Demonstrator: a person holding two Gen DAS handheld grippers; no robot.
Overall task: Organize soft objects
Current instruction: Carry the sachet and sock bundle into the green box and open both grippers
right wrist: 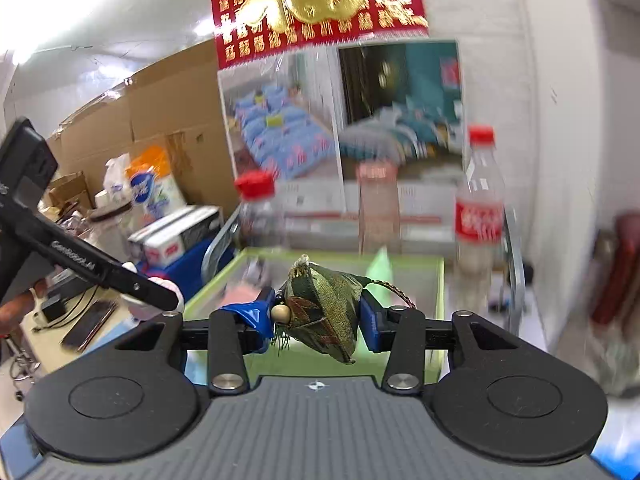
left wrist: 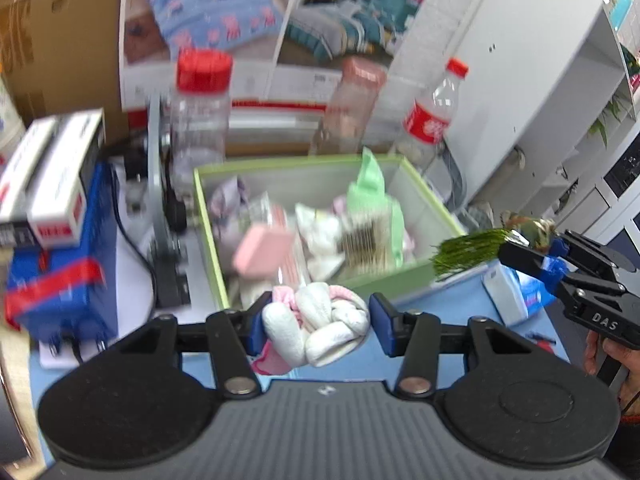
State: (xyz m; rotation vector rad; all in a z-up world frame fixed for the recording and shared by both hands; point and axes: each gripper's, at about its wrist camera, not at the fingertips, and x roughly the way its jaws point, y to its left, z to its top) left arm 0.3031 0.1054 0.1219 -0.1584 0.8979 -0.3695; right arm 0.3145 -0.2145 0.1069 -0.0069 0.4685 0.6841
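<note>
A rolled white and pink sock bundle (left wrist: 320, 322) sits between the blue pads of my left gripper (left wrist: 316, 326), which is shut on it just in front of the green-rimmed box (left wrist: 208, 216). Inside the box lie a pink sponge (left wrist: 262, 254), a light green bag (left wrist: 370, 192) and white soft pieces. My right gripper (right wrist: 320, 316) is shut on a green brocade sachet (right wrist: 324, 308) with a bead and tassel, held over the box's (right wrist: 440, 280) near edge. In the left wrist view, the right gripper (left wrist: 536, 246) and the sachet's tassel (left wrist: 468, 250) hang above the box's right corner.
Behind the box stand a clear jar with a red lid (left wrist: 200, 120), a pink-capped bottle (left wrist: 352, 108) and a cola bottle (left wrist: 432, 116). Left of it is a blue box (left wrist: 60, 280) topped with white cartons, and cables. A white cabinet (left wrist: 520, 80) rises at right; a tissue pack (left wrist: 516, 292) lies below.
</note>
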